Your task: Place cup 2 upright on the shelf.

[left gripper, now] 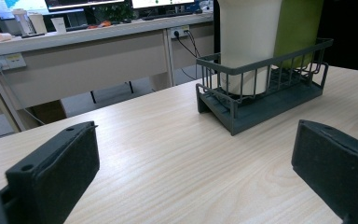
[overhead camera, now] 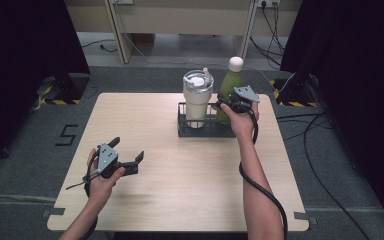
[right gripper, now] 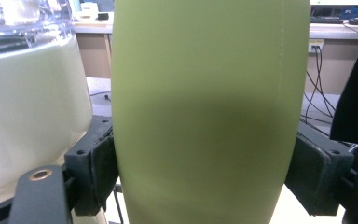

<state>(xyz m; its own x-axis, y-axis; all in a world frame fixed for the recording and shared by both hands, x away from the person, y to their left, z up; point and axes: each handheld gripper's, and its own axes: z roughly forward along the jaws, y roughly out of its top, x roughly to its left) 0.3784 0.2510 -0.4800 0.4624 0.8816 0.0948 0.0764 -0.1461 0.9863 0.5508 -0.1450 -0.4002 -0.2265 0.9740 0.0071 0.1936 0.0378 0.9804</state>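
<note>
Two vessels upright side by side in a dark wire rack [overhead camera: 200, 131] toward the far side of the table [overhead camera: 180, 190]: a cream tumbler [overhead camera: 197, 102] with clear lid on the left, a green bottle [overhead camera: 227, 90] with white cap on the right, touching or nearly so. Tumbler wall close against the left of the bottle in the right gripper view, crowding the left pad [right gripper: 95, 168].

Right gripper [overhead camera: 228, 105] clamped on the bottle, one pad pressed to each flank of the body, above the rack's top rail. Bottle smooth, matte olive-green, bulging at mid-body and tapering toward the base; base itself hidden behind rack and hand in the high view.

Left gripper [overhead camera: 125, 157] well apart from the rack, low over the near left of the table, jaws wide apart with nothing between, pointed toward the rack [left gripper: 261, 93].

Table of pale wood grain, bare around the rack. Grey carpet beneath, black curtains at both sides, cables trailing on the right, a long desk [left gripper: 93, 51] with monitors beyond.
</note>
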